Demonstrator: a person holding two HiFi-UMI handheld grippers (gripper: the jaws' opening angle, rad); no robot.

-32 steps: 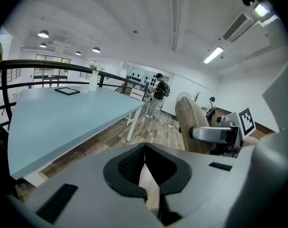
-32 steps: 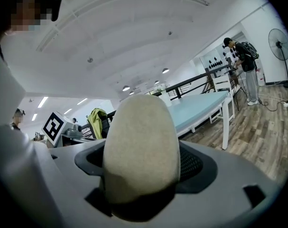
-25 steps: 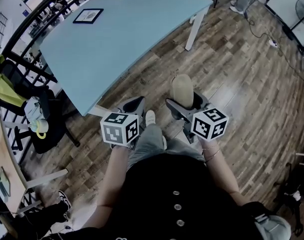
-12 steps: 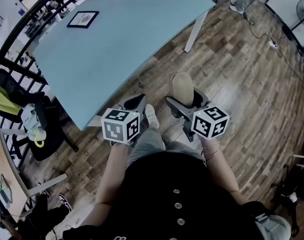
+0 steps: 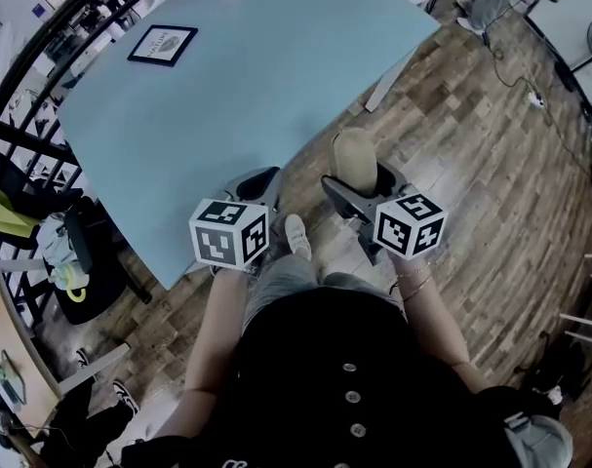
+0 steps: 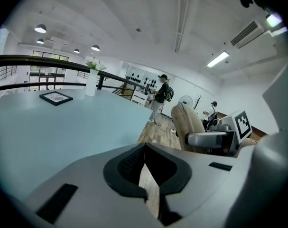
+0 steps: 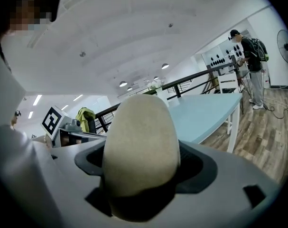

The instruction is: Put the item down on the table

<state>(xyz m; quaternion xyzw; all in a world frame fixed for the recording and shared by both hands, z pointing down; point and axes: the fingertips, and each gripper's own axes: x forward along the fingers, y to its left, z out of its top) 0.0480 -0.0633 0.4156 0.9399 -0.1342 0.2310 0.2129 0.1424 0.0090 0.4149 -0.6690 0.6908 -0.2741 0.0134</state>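
Right gripper (image 5: 364, 187) clamped on a beige oval item (image 5: 355, 159) over wooden floor (image 5: 491, 164); left gripper (image 5: 253, 185) closed, empty, near the pale-blue table (image 5: 276, 66).

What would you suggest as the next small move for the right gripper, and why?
Probably carry the right gripper forward and leftward until it is above the light blue table, jaws shut. It clamps the beige oval item, which hangs over the wooden floor just off the table's near edge, so opening now would likely drop it on the floor.
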